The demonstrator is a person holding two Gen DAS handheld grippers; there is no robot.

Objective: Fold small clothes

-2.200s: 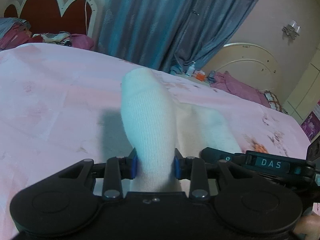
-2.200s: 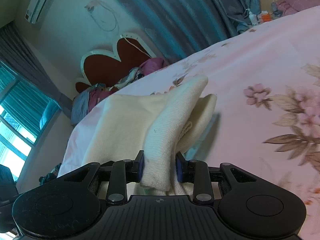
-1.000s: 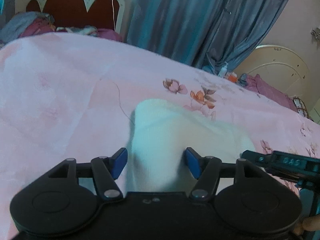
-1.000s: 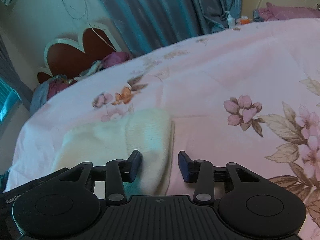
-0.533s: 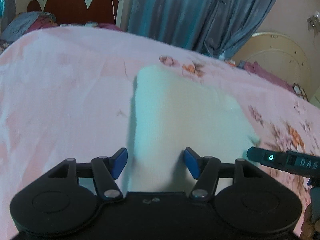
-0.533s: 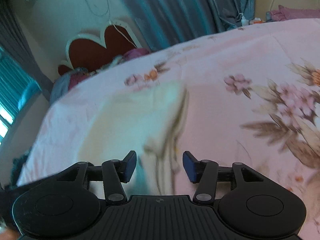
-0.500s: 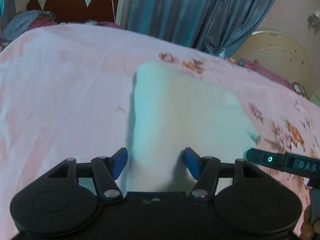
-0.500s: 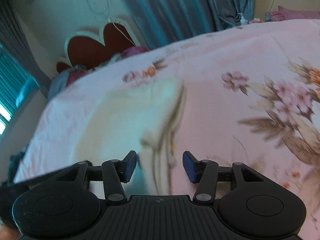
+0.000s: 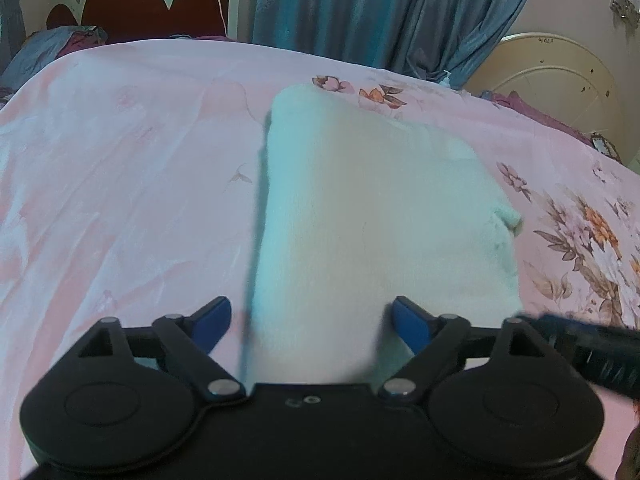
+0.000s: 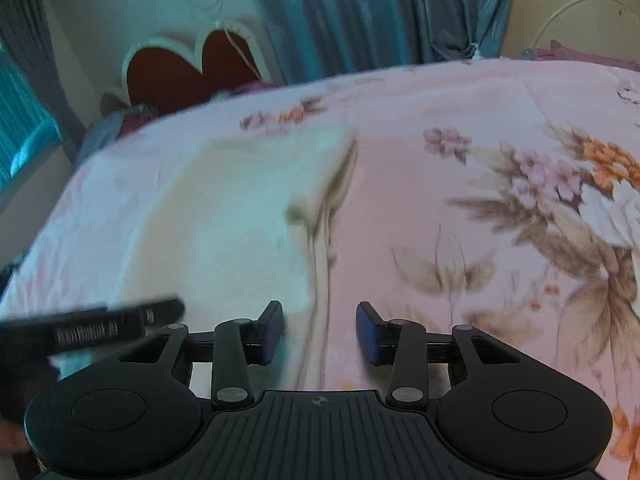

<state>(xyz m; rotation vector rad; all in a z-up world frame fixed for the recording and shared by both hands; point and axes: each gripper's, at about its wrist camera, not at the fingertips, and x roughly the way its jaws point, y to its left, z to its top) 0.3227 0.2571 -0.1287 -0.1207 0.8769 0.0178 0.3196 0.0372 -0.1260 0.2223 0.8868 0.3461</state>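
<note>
A cream knitted garment [image 9: 372, 216] lies folded flat on the pink floral bedsheet [image 9: 120, 184]. My left gripper [image 9: 310, 320] is open and empty, its blue pads spread wide just above the garment's near edge. In the right wrist view the garment [image 10: 224, 216] lies to the left, its layered right edge running down between the fingers. My right gripper [image 10: 320, 330] is open and empty over that edge. The other gripper's black body shows at the lower right of the left view [image 9: 588, 340] and lower left of the right view [image 10: 92, 328].
A red scalloped headboard [image 9: 160, 8] with piled bedding [image 9: 52, 46] stands at the far end of the bed. Blue curtains [image 9: 380, 12] hang behind. A cream curved bed frame [image 9: 556, 76] stands at the far right.
Both grippers let go of the garment, which now lies flat on the bed. In the last half second both have drawn back a little and the left jaws have opened wider.
</note>
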